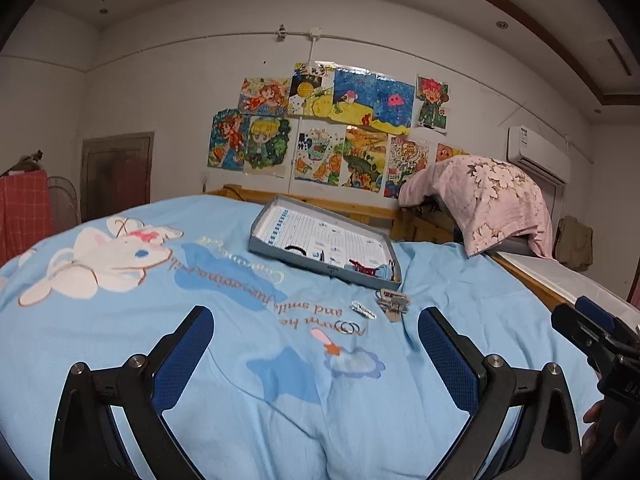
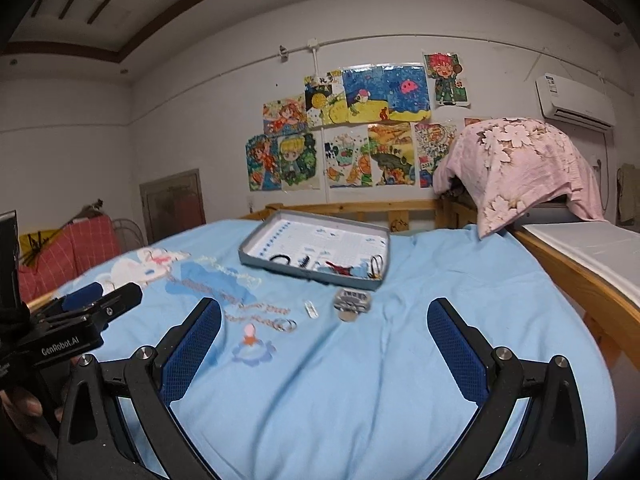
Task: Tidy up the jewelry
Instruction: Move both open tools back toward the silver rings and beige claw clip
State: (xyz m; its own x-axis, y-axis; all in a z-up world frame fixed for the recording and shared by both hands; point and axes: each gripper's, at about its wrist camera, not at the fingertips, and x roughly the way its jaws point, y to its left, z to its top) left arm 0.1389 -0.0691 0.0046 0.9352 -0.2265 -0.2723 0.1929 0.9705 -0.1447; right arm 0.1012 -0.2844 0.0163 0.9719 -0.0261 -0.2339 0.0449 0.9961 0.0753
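A shallow grey tray (image 1: 280,254) (image 2: 256,260) lies on the blue bedspread and holds several small hair ties and clips. In front of it on the cover lie a silver hair clip (image 1: 363,309) (image 2: 311,309), a grey clip with a round piece (image 1: 394,303) (image 2: 351,304) and a pair of rings (image 1: 348,327) (image 2: 285,325). My left gripper (image 1: 316,340) is open and empty, short of these items. My right gripper (image 2: 324,332) is open and empty too, also short of them. Each gripper shows at the edge of the other's view.
The bed's wooden rail (image 2: 576,276) runs along the right side and the far end. A pink flowered cloth (image 2: 516,168) covers something at the far right corner. Drawings hang on the wall behind.
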